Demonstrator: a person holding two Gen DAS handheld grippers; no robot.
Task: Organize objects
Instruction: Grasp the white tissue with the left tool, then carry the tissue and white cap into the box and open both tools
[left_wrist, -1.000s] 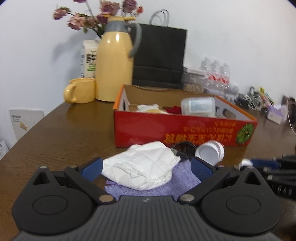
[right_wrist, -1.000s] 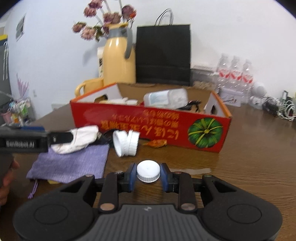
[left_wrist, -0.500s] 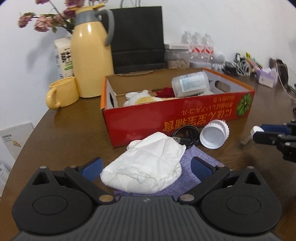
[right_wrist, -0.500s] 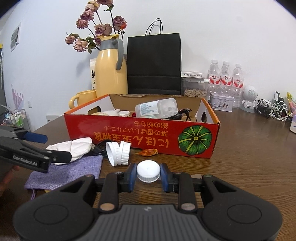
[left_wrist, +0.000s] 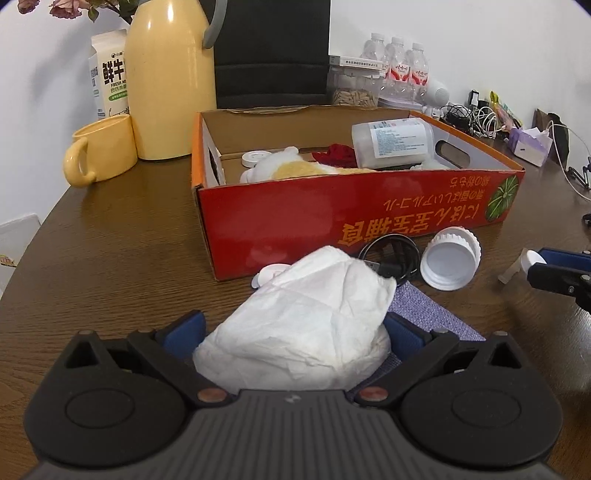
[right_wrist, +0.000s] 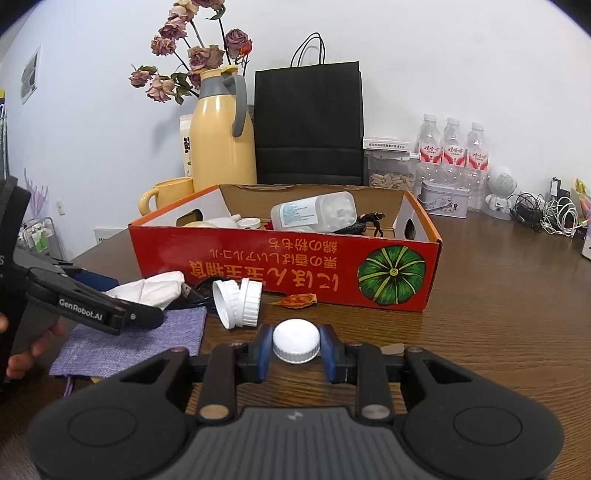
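In the left wrist view my left gripper (left_wrist: 293, 326) stands open around a crumpled white tissue (left_wrist: 306, 332), which lies on a purple cloth pouch (left_wrist: 424, 314) and fills the gap between the blue pads. My right gripper (right_wrist: 295, 349) is shut on a small white bottle cap (right_wrist: 295, 339) just above the table. A red cardboard box (right_wrist: 258, 266) behind it holds a clear jar lying on its side, a plush toy and small items. A large white ribbed lid (right_wrist: 236, 299) and a coiled black cable (left_wrist: 391, 254) lie in front of the box.
A yellow thermos (right_wrist: 221, 144), yellow mug (left_wrist: 99, 151), milk carton (left_wrist: 110, 81) and black paper bag (right_wrist: 308, 122) stand behind the box. Water bottles (right_wrist: 452, 151), a tin and tangled cables (right_wrist: 546, 214) sit at the back right. A dried orange scrap (right_wrist: 295, 299) lies by the box.
The left gripper has moved forward and tipped down, so the tissue now sits deeper between its fingers. The right gripper has kept still with the cap.
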